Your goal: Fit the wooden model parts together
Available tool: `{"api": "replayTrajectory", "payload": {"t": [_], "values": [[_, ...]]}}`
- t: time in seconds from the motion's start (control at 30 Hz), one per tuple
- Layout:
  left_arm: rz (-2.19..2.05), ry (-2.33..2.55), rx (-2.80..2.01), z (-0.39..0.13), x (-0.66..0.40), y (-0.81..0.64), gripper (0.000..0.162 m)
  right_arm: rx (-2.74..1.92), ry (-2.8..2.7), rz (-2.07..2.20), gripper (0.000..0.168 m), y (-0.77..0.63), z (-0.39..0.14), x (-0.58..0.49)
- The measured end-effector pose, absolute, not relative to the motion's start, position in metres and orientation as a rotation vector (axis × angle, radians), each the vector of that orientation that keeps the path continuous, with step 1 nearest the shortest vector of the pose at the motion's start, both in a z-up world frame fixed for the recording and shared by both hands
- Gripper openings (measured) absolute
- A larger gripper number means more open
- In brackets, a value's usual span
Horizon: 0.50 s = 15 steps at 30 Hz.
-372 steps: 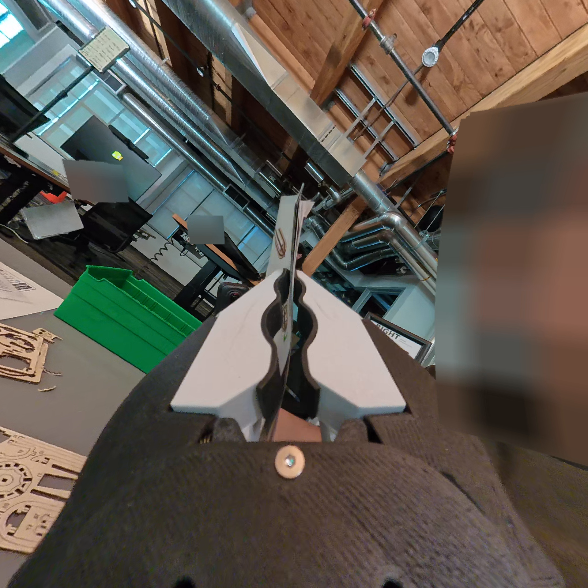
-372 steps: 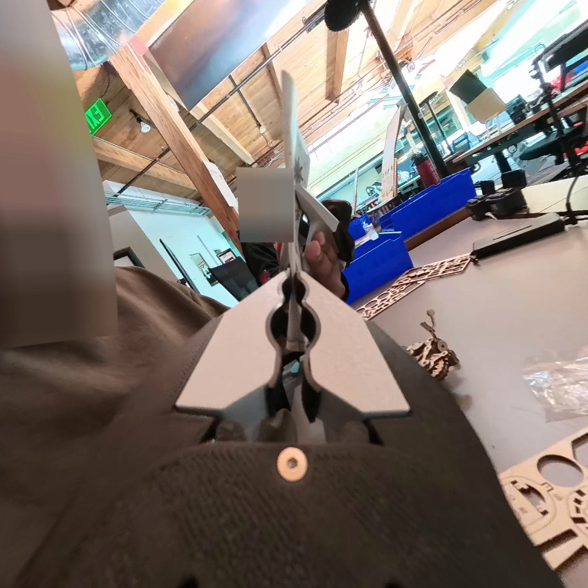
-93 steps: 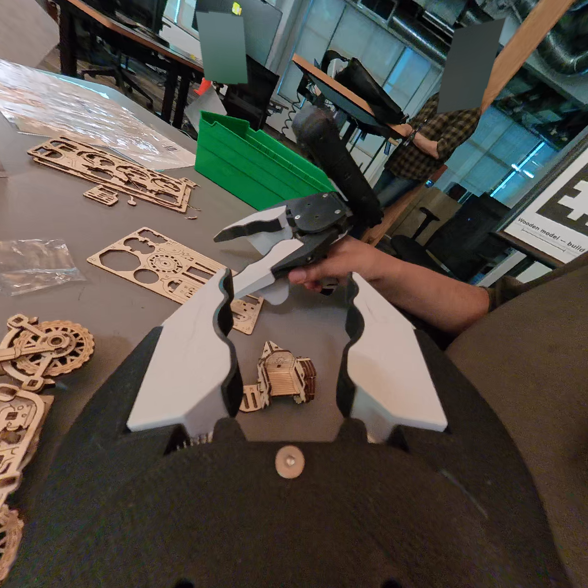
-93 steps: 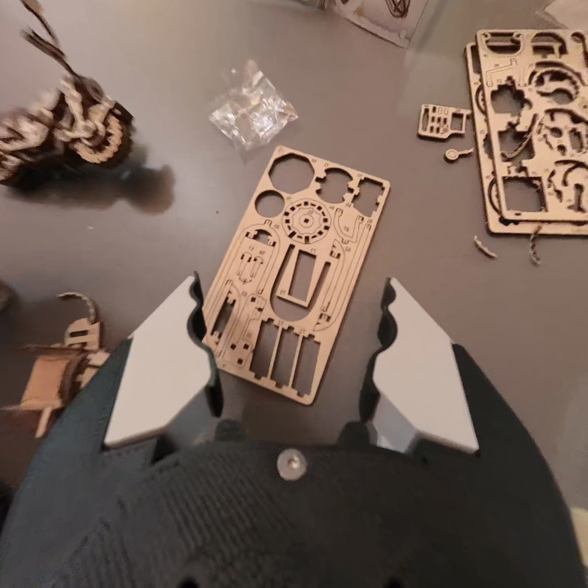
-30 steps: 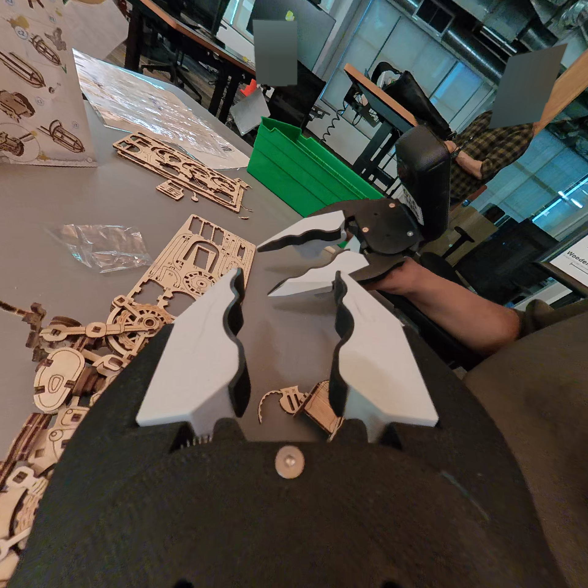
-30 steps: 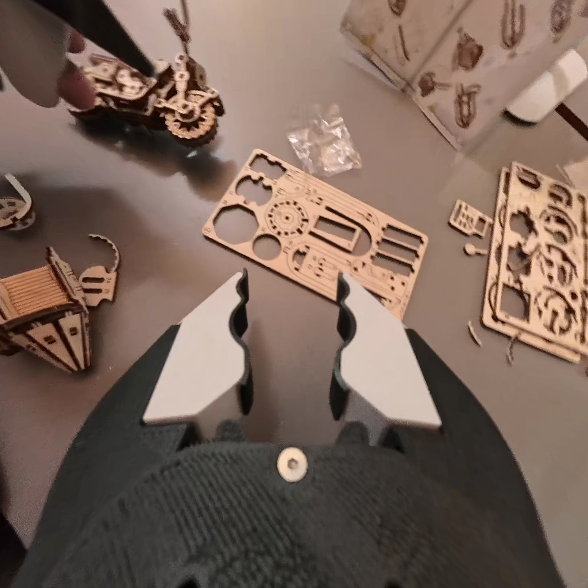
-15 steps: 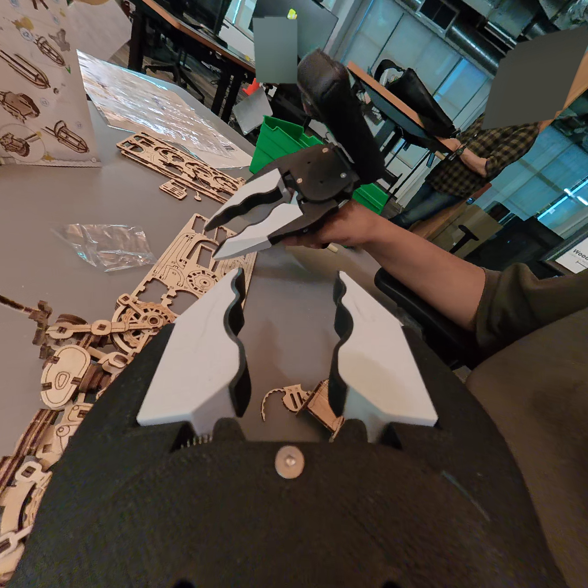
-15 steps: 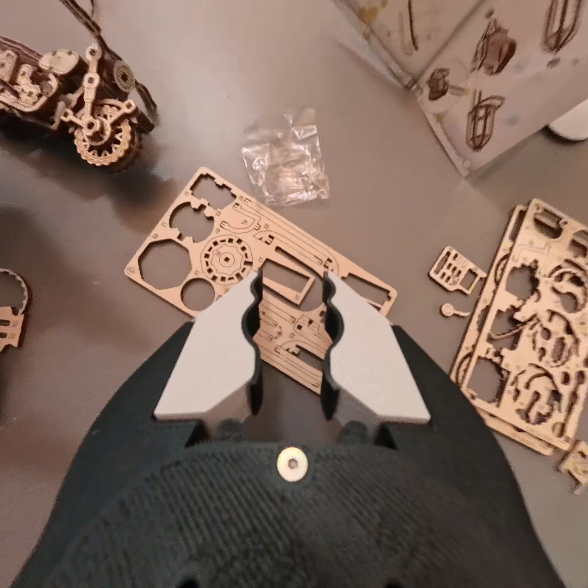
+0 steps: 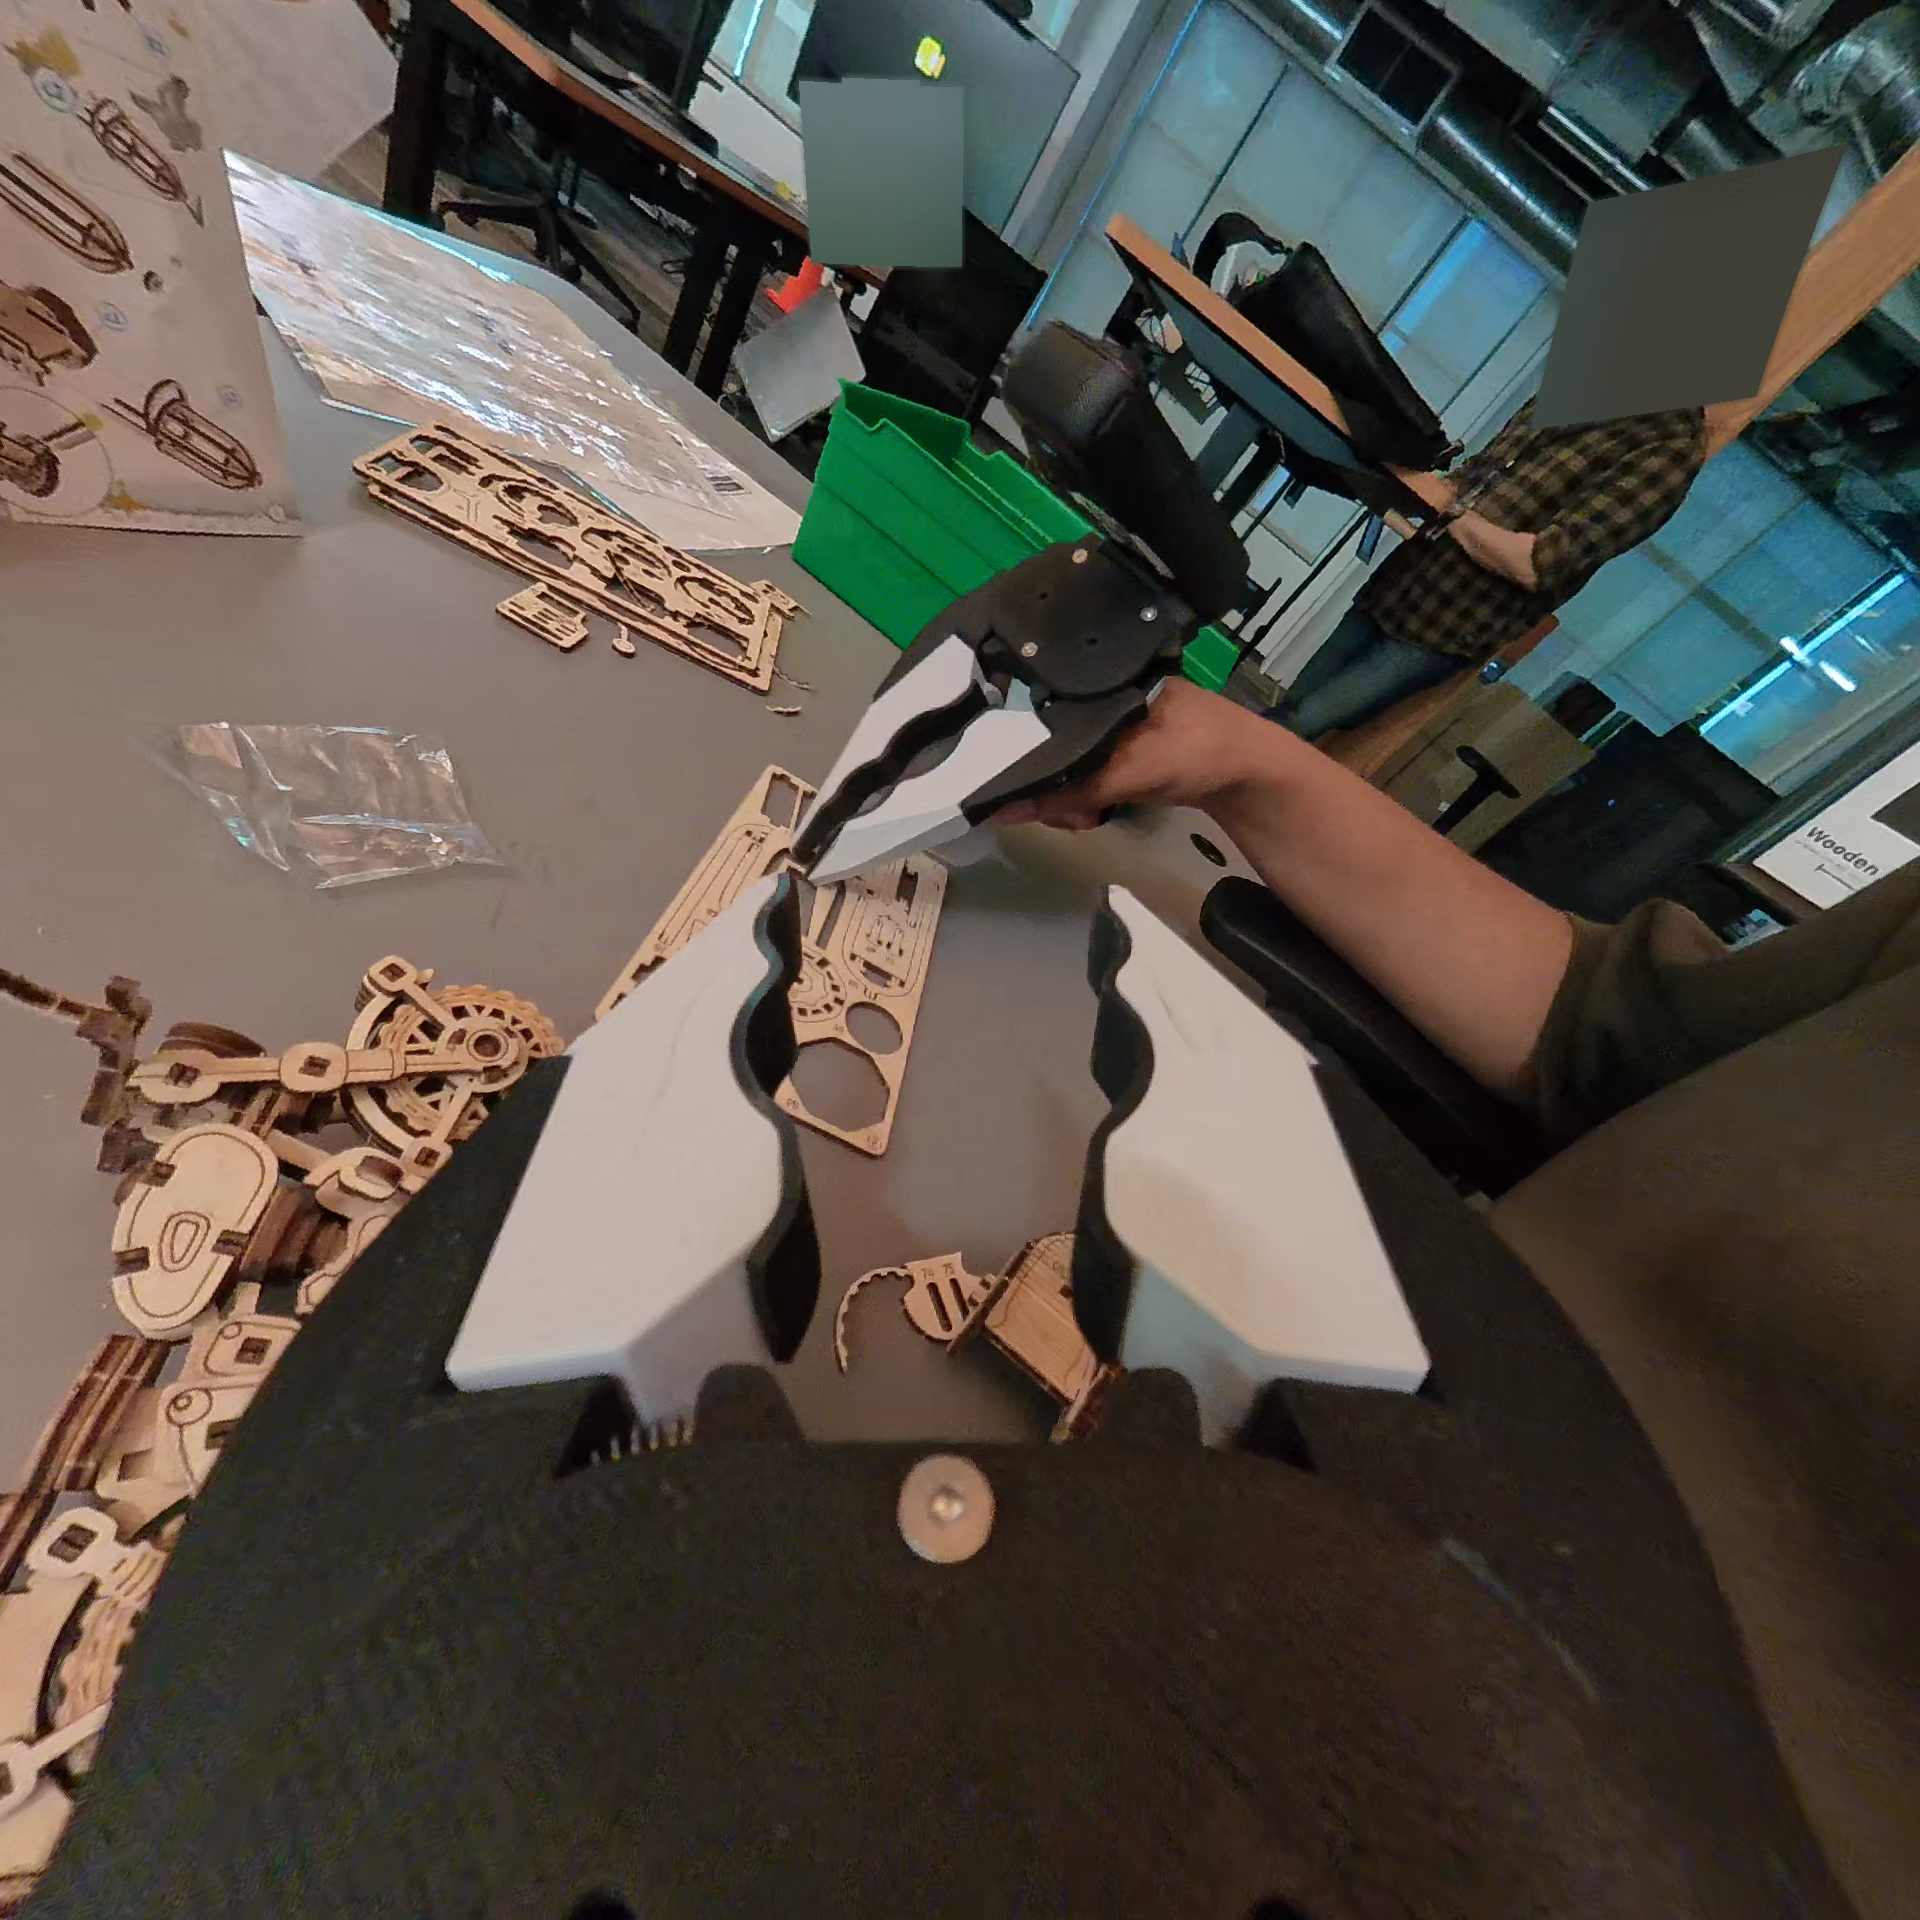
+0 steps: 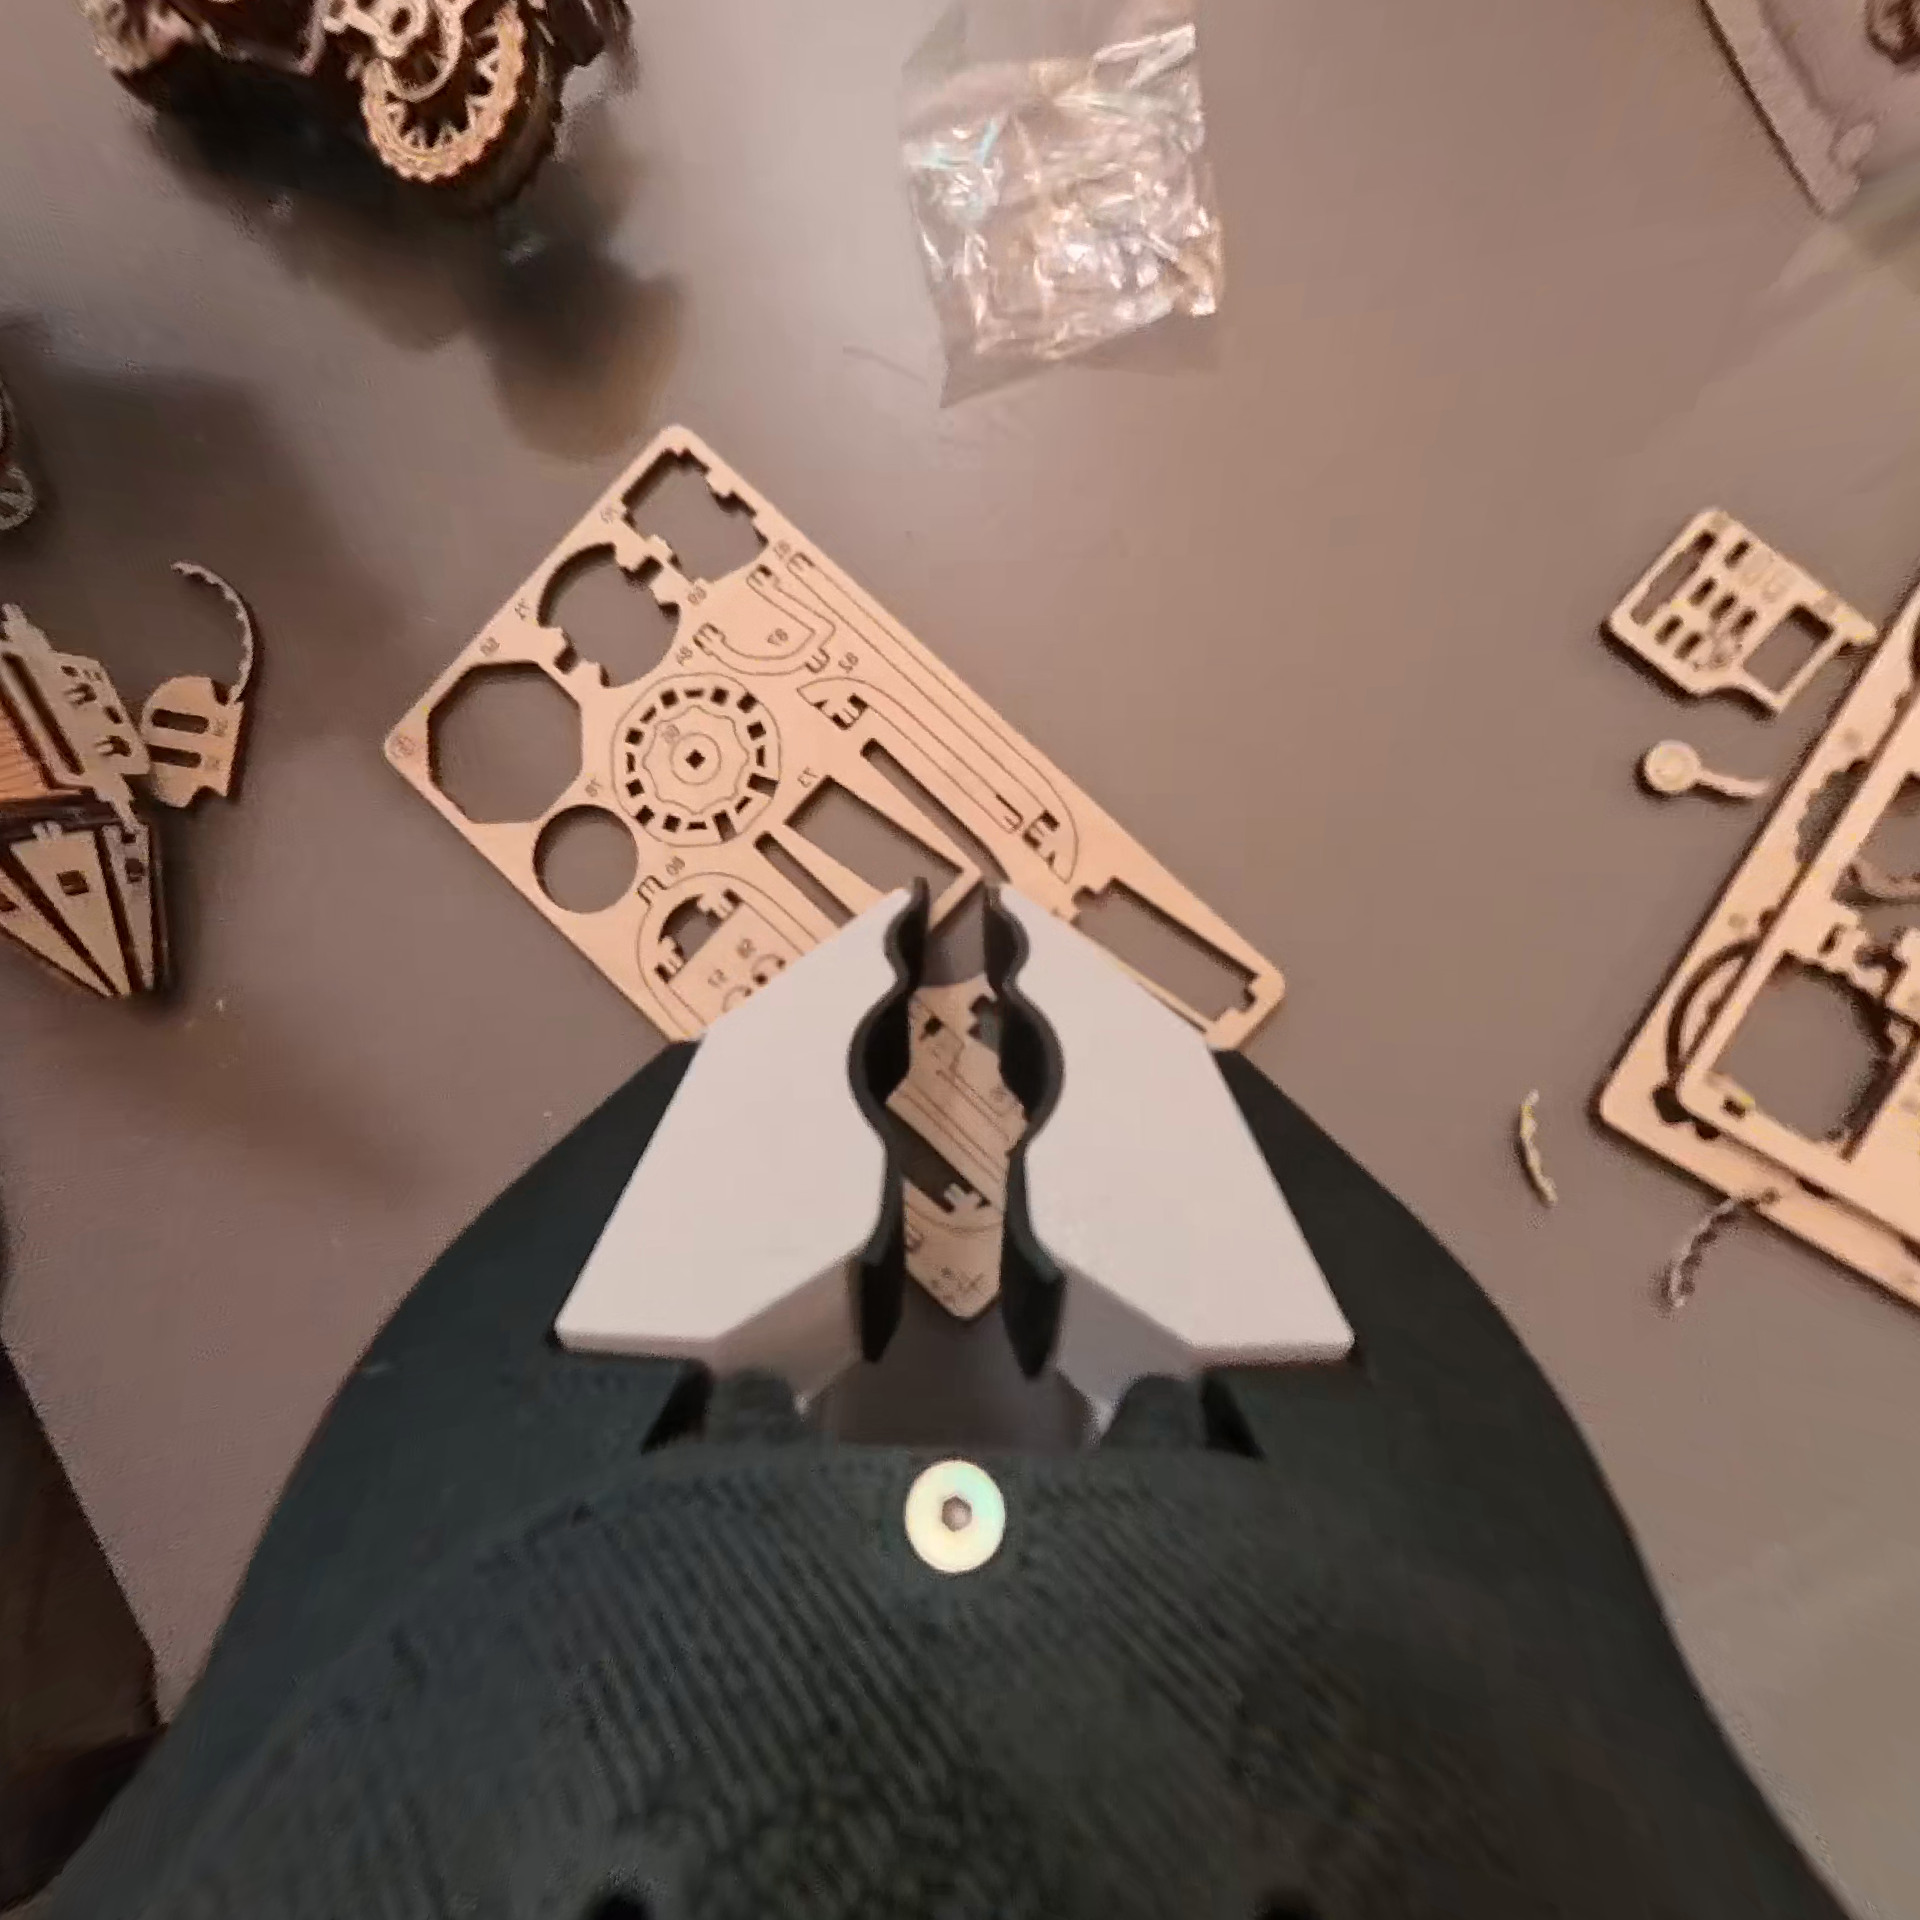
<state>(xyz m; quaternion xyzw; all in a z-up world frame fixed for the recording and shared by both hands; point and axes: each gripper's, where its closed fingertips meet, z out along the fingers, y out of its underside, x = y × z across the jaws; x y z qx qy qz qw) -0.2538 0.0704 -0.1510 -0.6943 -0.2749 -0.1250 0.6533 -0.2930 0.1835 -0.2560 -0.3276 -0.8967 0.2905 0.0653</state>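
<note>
A flat wooden part sheet (image 10: pixel 831 790) with cut-out holes lies on the grey table (image 10: pixel 1351 468). My right gripper (image 10: pixel 953 896) is over its near edge, tips nearly together with only a thin gap. I cannot tell whether they pinch a part. In the left wrist view the right gripper (image 9: pixel 821 868) points down with its tips at the sheet (image 9: pixel 842 1039). My left gripper (image 9: pixel 940 914) is open and empty above the table. A small wooden box-like sub-assembly (image 9: pixel 1039 1335) and a toothed curved piece (image 9: pixel 914 1299) lie under it. A partly built wooden motorcycle (image 9: pixel 312 1101) stands at the left.
A clear plastic bag (image 10: pixel 1060 177) lies beyond the sheet. More part sheets (image 10: pixel 1787 935) and a small loose piece (image 10: pixel 1745 623) lie at the right. An instruction booklet (image 9: pixel 104 260) stands at the back left. A green bin (image 9: pixel 914 520) and a person in a plaid shirt (image 9: pixel 1507 540) are beyond the table. Between my left fingertips and the partly built wooden motorcycle (image 9: pixel 312 1101) there is roughly 9 centimetres.
My right gripper has moved forward and down onto the part sheet and its jaws have closed from wide open to nearly together. My left gripper has stayed open and still.
</note>
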Motion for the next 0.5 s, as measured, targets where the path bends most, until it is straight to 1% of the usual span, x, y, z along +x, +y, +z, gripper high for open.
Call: {"api": "replayTrajectory", "payload": {"t": [0.07,0.2,0.37,0.43,0.5], "values": [[-0.297,-0.622,-1.574,-0.151,-0.253,0.071,0.055,-1.019,-2.675,0.903,0.009,0.186,-0.252,-0.294],[-0.304,-0.613,-1.581,-0.151,-0.250,0.072,0.055,-0.972,-2.613,1.018,0.010,0.171,-0.237,-0.300],[-0.302,-0.612,-1.582,-0.151,-0.250,0.072,0.055,-0.810,-2.640,0.743,0.014,0.174,-0.256,-0.299],[-0.304,-0.614,-1.580,-0.151,-0.250,0.072,0.055,-0.731,-2.636,0.694,0.016,0.173,-0.257,-0.298],[-0.302,-0.614,-1.582,-0.152,-0.250,0.072,0.055,-0.722,-2.647,0.698,0.010,0.171,-0.257,-0.296]]}}
